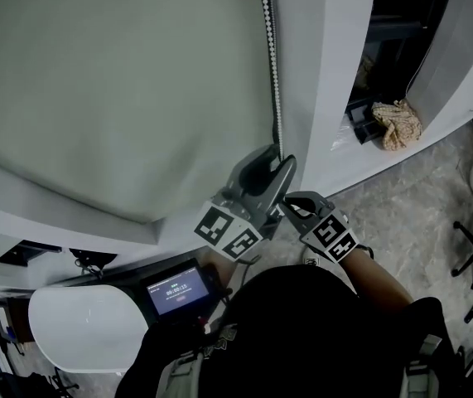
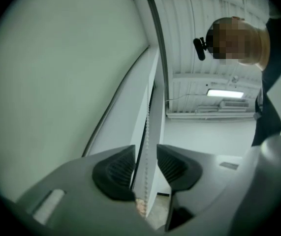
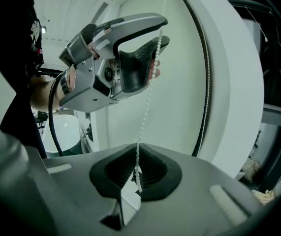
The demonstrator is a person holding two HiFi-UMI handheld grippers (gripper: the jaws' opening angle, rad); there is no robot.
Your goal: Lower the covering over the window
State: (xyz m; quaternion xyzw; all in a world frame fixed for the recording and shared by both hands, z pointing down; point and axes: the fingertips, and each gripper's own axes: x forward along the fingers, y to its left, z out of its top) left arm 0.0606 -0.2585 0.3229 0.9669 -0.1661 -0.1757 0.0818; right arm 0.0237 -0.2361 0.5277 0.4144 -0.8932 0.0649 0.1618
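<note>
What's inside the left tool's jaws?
The bead chain runs between the pads of the left tool, which stand apart, not pinching it. Farther down the tool's body hides it; the right tool is shut on it below.

You face a pale grey blind (image 1: 112, 81) and white beaded chain (image 1: 273, 65); your left gripper (image 1: 276, 166) and right gripper (image 1: 287, 201) are grey, black-padded.

Top of the bead chain (image 1: 274, 73) beyond head view's edge

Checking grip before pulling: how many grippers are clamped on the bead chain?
1. The right gripper, lower, is shut on the bead chain. The left gripper, above, stands open with the chain between its jaws.
</note>
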